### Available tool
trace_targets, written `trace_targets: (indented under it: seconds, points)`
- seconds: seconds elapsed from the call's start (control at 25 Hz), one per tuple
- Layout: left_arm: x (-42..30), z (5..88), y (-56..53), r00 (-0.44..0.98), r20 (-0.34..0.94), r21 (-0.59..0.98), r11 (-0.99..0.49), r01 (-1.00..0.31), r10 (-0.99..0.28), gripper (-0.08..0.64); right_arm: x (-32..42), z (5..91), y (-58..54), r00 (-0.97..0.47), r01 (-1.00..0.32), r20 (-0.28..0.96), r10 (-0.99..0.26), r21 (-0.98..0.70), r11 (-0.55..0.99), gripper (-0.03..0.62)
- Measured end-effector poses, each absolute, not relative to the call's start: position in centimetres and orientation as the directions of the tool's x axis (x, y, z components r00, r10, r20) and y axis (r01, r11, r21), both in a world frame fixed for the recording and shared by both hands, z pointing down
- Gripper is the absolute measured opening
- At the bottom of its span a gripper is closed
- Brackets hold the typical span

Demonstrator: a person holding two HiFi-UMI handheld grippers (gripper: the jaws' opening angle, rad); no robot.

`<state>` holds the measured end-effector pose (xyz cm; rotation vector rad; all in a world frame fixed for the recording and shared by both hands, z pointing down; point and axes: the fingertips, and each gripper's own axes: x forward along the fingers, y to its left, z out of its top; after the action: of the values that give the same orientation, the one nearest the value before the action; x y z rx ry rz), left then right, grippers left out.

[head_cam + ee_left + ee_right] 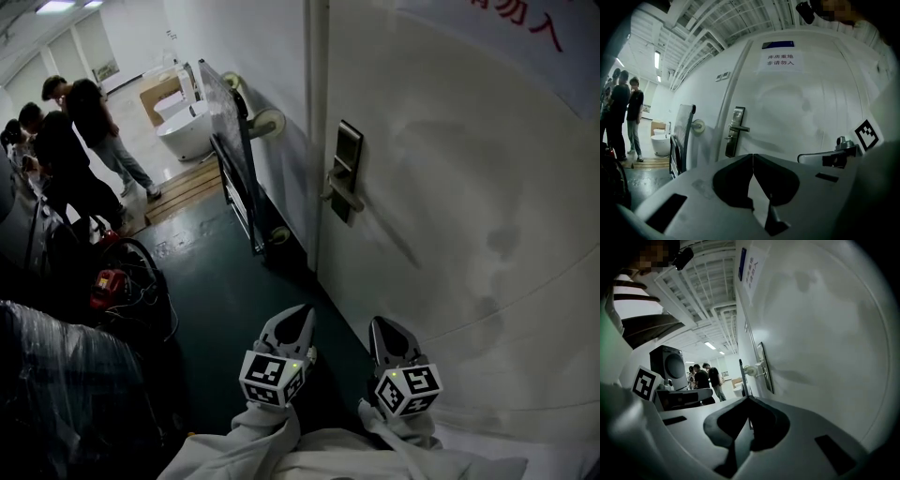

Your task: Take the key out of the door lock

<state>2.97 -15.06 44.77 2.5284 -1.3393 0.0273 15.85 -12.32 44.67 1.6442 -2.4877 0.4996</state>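
Note:
A white door (469,216) fills the right of the head view. On its left edge sits a metal lock plate (346,169) with a lever handle (341,195). The plate (735,130) also shows ahead in the left gripper view, and the plate (765,366) shows edge-on in the right gripper view. The key is too small to make out. My left gripper (297,322) and right gripper (388,330) are side by side, low and well short of the lock. Both point toward the door. The left gripper (753,154) and the right gripper (748,397) each have their tips together with nothing between them.
A flat trolley (239,159) leans on the wall left of the door, with a white bathtub (187,131) beyond it. Several people (80,141) stand at the far left. A red tool with cables (111,284) and a plastic-wrapped bulk (56,375) lie left of me. A paper notice (780,60) hangs on the door.

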Motion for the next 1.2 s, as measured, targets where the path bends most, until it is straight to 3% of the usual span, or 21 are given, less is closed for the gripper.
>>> trace_targets:
  seconds: [0.8,1.2]
  points:
    - [1.1,46.3,-31.5,0.615,0.163,0.248,-0.572,-0.782,-0.771,0.014,13.0,46.3,-28.0,-0.372,-0.922,0.285,-0.883,-0.228,0.314,0.052]
    - [1.3,47.3,-35.9,0.673,0.154,0.453,-0.553,-0.699,-0.724,0.015,12.4,46.2,-30.9,-0.329,-0.938,0.289,-0.899,-0.214,0.274,0.052]
